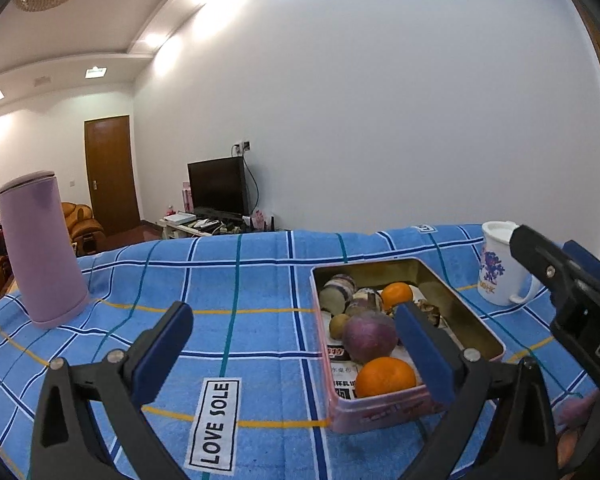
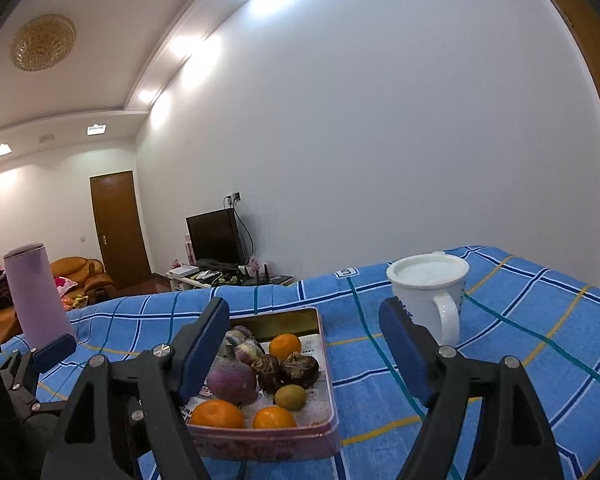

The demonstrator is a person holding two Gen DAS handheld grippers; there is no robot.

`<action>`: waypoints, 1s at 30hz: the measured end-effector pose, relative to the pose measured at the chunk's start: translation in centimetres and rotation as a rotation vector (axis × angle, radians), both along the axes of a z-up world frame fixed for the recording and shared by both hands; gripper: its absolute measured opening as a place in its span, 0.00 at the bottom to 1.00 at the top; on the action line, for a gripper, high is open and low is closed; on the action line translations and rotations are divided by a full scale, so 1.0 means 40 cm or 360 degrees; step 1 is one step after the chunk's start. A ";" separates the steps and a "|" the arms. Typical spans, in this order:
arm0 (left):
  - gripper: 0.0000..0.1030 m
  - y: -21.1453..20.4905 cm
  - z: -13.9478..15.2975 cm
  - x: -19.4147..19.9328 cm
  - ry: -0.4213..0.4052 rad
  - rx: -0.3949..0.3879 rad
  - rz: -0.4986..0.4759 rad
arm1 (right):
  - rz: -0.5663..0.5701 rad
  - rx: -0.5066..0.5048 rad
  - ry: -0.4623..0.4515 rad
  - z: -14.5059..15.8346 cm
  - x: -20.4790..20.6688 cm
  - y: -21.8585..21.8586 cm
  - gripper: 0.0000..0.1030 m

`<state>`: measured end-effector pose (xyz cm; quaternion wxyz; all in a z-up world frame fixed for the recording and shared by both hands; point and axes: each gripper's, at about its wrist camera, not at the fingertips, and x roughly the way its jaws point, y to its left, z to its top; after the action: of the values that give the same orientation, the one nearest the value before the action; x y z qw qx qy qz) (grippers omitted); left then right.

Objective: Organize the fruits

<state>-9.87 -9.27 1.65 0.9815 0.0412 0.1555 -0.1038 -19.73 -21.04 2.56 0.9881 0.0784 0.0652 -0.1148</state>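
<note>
A pink tin box (image 1: 380,410) (image 2: 324,360) sits on the blue checked cloth. It holds several fruits: oranges (image 1: 385,377) (image 2: 274,418), a purple round fruit (image 1: 369,339) (image 2: 231,382), a small green-brown fruit (image 2: 290,397), dark brown fruits (image 2: 298,369) and striped purple-white pieces (image 1: 340,285). My left gripper (image 1: 296,354) is open and empty, just left of and over the box's near end. My right gripper (image 2: 304,348) is open and empty above the box; its body shows at the right of the left wrist view (image 1: 560,280).
A lilac flask (image 1: 42,248) (image 2: 36,298) stands at the left on the cloth (image 1: 240,280). A white lidded mug (image 1: 500,262) (image 2: 430,290) stands right of the box. Behind the table are a TV, a door and a sofa.
</note>
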 end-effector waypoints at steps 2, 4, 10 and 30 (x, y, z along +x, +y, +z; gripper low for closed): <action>1.00 0.006 0.000 -0.006 -0.0007 -0.0012 0.0013 | -0.0003 -0.0020 -0.0015 0.003 -0.013 0.008 0.77; 1.00 0.016 0.002 -0.013 -0.0015 -0.0029 0.0033 | -0.0020 -0.0053 -0.0039 0.006 -0.027 0.018 0.77; 1.00 0.023 0.002 -0.021 -0.0024 -0.0043 0.0041 | -0.0073 -0.0107 -0.0078 0.012 -0.044 0.030 0.77; 1.00 0.028 0.003 -0.021 -0.0023 -0.0026 0.0047 | -0.0074 -0.0113 -0.0080 0.015 -0.055 0.034 0.77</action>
<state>-10.73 -8.14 1.75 0.9843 0.0316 0.1481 -0.0904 -21.95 -19.69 3.16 0.9887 0.0477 0.0344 -0.1379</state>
